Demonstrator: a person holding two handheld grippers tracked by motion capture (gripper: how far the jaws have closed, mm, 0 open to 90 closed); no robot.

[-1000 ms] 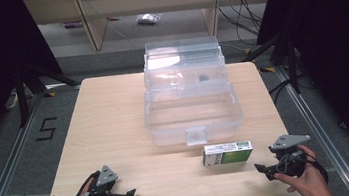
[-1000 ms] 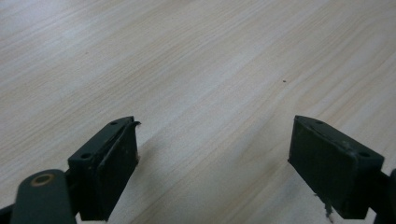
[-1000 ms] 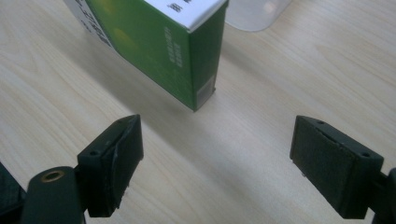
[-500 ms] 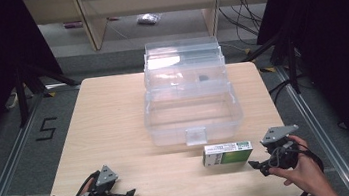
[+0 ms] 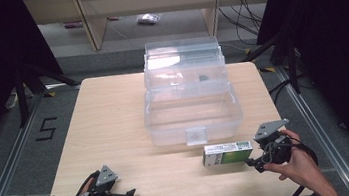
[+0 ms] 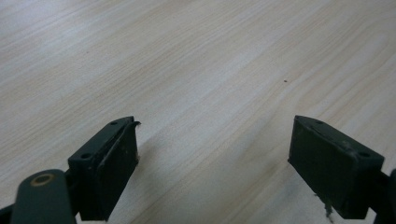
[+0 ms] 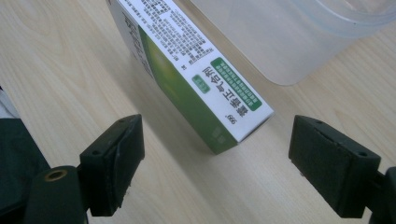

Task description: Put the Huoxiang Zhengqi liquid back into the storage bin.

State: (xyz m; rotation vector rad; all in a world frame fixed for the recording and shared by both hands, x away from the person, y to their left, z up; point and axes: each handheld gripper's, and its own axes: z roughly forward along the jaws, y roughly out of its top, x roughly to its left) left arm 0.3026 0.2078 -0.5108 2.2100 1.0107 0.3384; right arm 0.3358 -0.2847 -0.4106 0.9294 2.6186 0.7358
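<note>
Green-and-white carton (image 5: 227, 153) lies flat on the wooden table (image 5: 114, 115), just in front of the clear plastic storage box (image 5: 190, 98). It looks light, stiff-sided and crushable, best pinched across its narrow width near the end. The right gripper (image 7: 215, 168) faces that end, jaws spread wide and empty. The left gripper (image 6: 212, 163) rests well apart, also wide open, holding nothing.

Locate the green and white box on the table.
In the high view the green and white box lies near the table's front right, just before the clear bin, beside the right gripper.
</note>
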